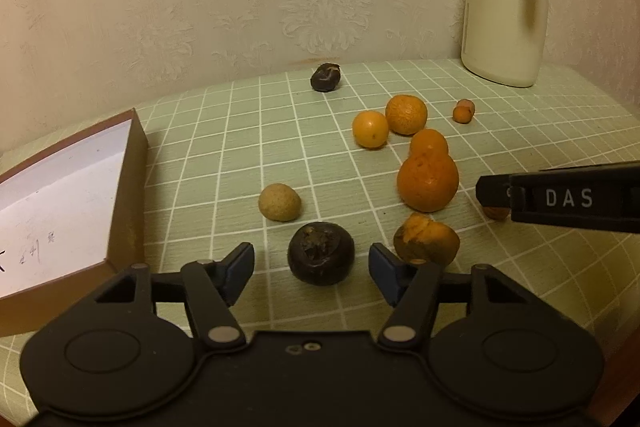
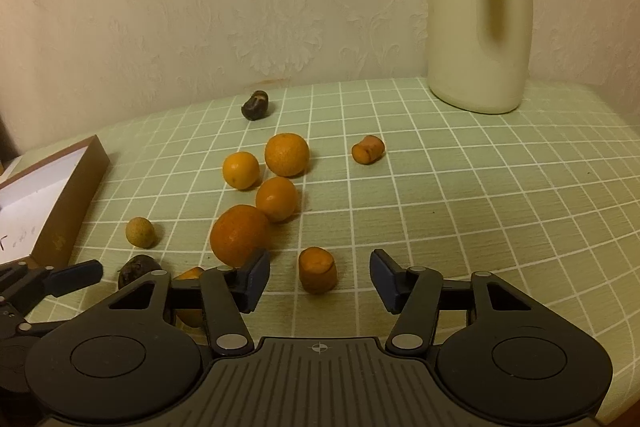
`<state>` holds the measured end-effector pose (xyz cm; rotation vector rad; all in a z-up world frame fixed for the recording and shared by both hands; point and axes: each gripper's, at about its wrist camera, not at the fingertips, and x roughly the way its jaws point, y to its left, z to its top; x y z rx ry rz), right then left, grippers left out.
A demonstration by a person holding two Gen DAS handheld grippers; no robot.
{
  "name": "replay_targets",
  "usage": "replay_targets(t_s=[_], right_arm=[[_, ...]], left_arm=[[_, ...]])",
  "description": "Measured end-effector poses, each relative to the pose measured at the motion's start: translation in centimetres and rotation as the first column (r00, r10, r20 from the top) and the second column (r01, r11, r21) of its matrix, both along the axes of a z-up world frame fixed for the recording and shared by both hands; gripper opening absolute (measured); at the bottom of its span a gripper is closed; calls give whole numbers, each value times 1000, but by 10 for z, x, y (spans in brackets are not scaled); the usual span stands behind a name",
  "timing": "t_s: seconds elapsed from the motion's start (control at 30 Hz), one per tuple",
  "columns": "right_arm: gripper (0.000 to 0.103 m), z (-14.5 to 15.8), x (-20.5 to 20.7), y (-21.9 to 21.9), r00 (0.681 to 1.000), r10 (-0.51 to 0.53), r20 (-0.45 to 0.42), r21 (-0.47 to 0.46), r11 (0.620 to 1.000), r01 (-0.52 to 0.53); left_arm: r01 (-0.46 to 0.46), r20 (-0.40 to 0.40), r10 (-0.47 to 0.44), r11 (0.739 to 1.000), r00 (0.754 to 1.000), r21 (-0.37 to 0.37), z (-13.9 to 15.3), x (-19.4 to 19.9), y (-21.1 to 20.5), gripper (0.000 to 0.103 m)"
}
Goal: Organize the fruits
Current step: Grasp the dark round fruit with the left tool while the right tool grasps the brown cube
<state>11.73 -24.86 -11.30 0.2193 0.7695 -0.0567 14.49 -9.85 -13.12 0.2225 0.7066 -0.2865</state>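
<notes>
The left claw [image 1: 311,269] hangs low over the green checked worktop [image 1: 224,131] with its jaws apart, a dark round fruit [image 1: 321,253] lying between the blue pads [image 1: 240,267] with a gap on each side, so nothing is gripped. Just beside its right pad sits a bruised orange fruit [image 1: 426,239]. The right claw [image 2: 319,277] likewise stands apart around a short orange stub of fruit [image 2: 317,269], which rests on the worktop clear of both pads. The largest orange [image 2: 239,235] lies just beyond that claw's left pad. A small tan fruit [image 1: 279,202] sits between the dark fruit and the brown box [image 1: 134,187], which is open with a white inside and lies at the worktop's left edge. Further toward the back edge, three smaller oranges cluster: one [image 2: 277,198] touching the largest orange, then a yellower one [image 2: 241,170] and a rougher one [image 2: 287,154] side by side. A small orange piece [image 2: 368,148] lies apart toward the right. Another dark fruit [image 1: 325,77] sits near the back edge by the wall, and a cream jug [image 1: 505,3] stands in the back right corner.
</notes>
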Motion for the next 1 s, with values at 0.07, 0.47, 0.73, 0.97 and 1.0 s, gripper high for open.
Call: replay_targets(t_s=[0.07, 0.47, 0.73, 0.97, 1.0], right_arm=[[48, -1, 2, 1, 1000, 3, -2, -1, 1000, -3], [30, -13, 11, 2, 999, 20, -26, 10, 1000, -20], [30, -14, 11, 6, 999, 29, -22, -18, 999, -29], [29, -14, 8, 10, 999, 36, -19, -49, 998, -37], [25, -14, 8, 10, 999, 33, -18, -47, 998, -33]], left_arm=[[-3, -6, 3, 1000, 1000, -3, -2, 0, -1, 41], [-21, 3, 22, 998, 1000, -58, -3, -1, 6, 26], [-29, 18, 30, 999, 999, -35, -5, 0, 3, 32], [-34, 22, 35, 997, 999, -71, -8, -2, 6, 27], [-38, 20, 40, 996, 999, -81, -8, -2, 7, 27]])
